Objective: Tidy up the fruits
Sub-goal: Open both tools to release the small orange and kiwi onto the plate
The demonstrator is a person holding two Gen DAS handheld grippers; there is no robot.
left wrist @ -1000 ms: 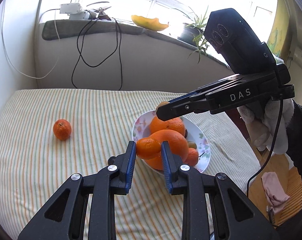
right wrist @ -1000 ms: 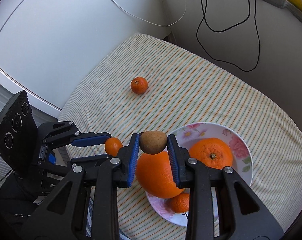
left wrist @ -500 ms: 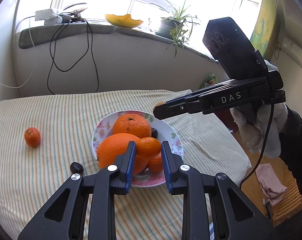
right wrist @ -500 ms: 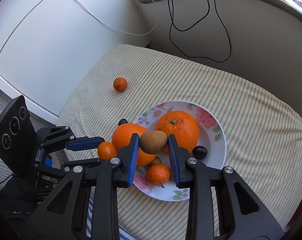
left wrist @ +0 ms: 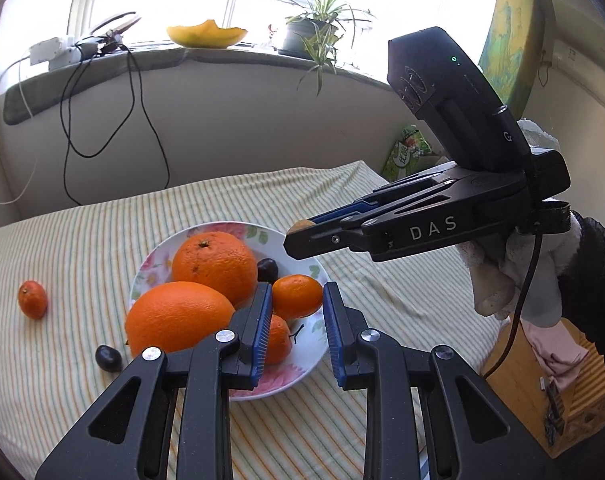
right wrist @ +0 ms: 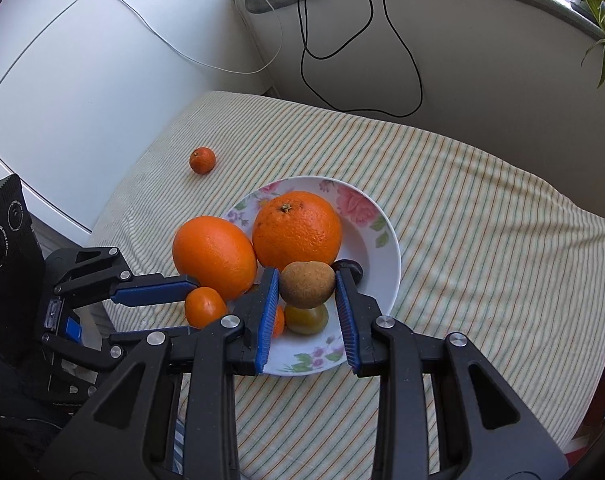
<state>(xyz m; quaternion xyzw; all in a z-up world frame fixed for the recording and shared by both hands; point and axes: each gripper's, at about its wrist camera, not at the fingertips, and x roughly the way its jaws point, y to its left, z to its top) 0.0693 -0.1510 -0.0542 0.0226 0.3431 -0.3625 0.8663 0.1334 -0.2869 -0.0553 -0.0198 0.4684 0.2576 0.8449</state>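
The left gripper is angling down over the near rim of the floral plate, its blue pads clamping a small mandarin. The right gripper, held by a gloved hand, is pointing steeply down above the plate and pinching a brown kiwi. Two large oranges are sitting on the plate. Another mandarin is lying alone on the striped tablecloth, well apart.

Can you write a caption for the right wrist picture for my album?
Right gripper holds a kiwi above the flowery plate of oranges.
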